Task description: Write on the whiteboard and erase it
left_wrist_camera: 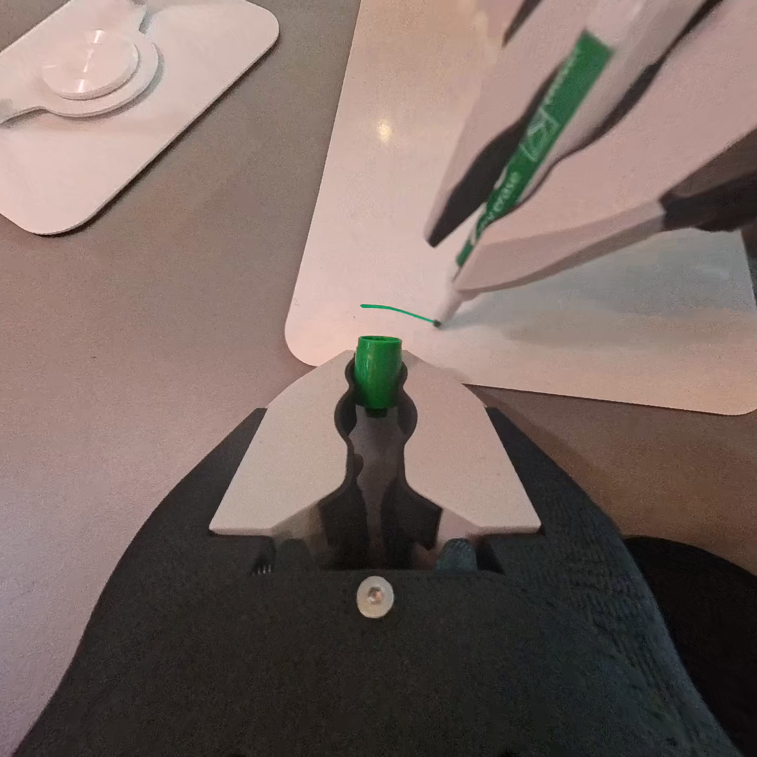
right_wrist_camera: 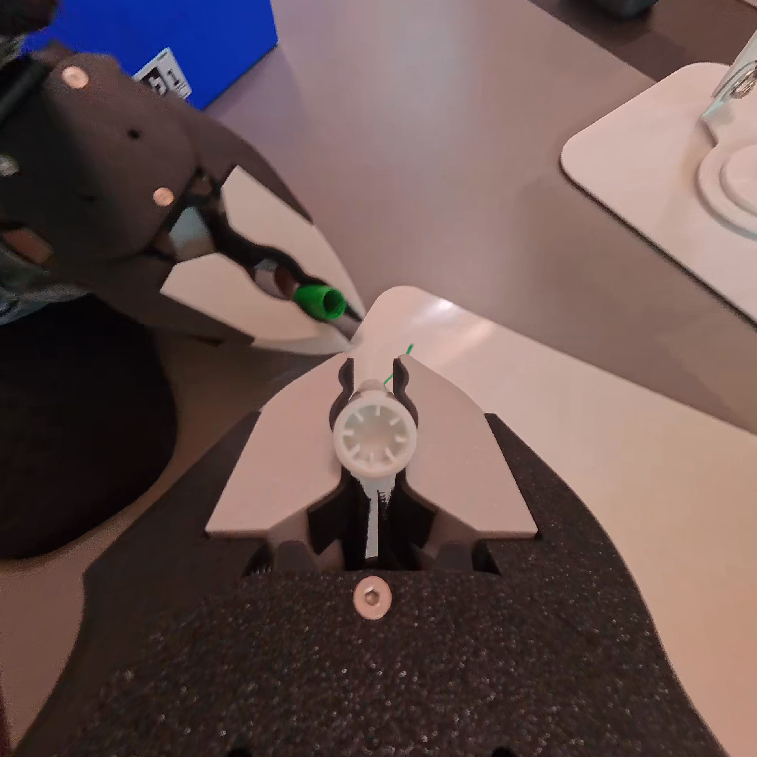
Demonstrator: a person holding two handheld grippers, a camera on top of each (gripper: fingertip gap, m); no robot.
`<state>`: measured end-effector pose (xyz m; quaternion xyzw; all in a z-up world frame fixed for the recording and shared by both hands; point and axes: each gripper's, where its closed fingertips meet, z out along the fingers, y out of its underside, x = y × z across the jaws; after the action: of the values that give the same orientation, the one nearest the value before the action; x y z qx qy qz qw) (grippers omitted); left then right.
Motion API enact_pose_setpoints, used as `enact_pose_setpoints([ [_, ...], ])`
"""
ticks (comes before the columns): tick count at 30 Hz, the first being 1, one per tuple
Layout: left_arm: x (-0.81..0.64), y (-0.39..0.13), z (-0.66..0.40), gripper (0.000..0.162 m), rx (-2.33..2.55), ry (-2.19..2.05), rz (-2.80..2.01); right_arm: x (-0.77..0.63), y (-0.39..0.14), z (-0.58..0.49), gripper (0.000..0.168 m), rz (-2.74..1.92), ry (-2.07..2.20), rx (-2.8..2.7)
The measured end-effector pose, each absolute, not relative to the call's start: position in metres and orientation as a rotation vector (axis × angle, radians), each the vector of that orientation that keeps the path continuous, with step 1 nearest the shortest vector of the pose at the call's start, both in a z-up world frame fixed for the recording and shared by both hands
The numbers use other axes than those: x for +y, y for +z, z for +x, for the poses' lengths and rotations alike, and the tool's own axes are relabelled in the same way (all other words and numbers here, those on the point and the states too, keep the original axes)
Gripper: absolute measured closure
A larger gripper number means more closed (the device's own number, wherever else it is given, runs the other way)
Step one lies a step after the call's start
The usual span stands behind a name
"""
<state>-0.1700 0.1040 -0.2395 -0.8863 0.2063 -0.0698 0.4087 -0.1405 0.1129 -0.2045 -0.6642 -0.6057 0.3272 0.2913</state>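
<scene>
Brown-grey tabletop point(left_wrist_camera: 123, 368) under both claws, with two white boards lying flat on it. Nearest, between the tips of the left gripper point(left_wrist_camera: 376, 360): green cap point(left_wrist_camera: 375, 375), pinched by nearly closed jaws, open end facing forward, parked just over the near rounded corner of the whiteboard point(left_wrist_camera: 389, 164). Narrowed in the same way: right gripper point(right_wrist_camera: 370, 364), clamped round the barrel of the marker point(right_wrist_camera: 375, 438), white butt end pointing back at the camera, nib down and forward of the fingertips. Just ahead of the cap and a little to the right: short green line point(left_wrist_camera: 393, 312), ending at the nib, which touches the board. Farther, ahead-left of the left claw and well apart from the whiteboard: second white plate point(left_wrist_camera: 123, 164) carrying a round white disc point(left_wrist_camera: 92, 65); cannot tell whether an eraser. Farthest, beyond the left claw in the right wrist view: blue box point(right_wrist_camera: 184, 32).

Likely troubles, as a judgement:
- Smooth barrel held steeply, so apt to slide up through the pads under too hard a press, or to twist and skip. Too light a press, and a broken stroke.
- Board not pinned down, so liable to skid with the drag of the nib.
- Left claw close beside the stroke, so a bump or a smear with any inward drift.
- Cap held only at the very tips, ready to pop free with any easing.
</scene>
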Motion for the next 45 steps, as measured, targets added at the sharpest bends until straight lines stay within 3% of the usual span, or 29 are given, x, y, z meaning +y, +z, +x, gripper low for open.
enact_pose_setpoints([
  [45,0.102,-0.246,-0.164,0.147,0.6,-0.145,-2.237,0.157,-0.197,-0.152,0.149,-1.776,0.836,-1.476],
])
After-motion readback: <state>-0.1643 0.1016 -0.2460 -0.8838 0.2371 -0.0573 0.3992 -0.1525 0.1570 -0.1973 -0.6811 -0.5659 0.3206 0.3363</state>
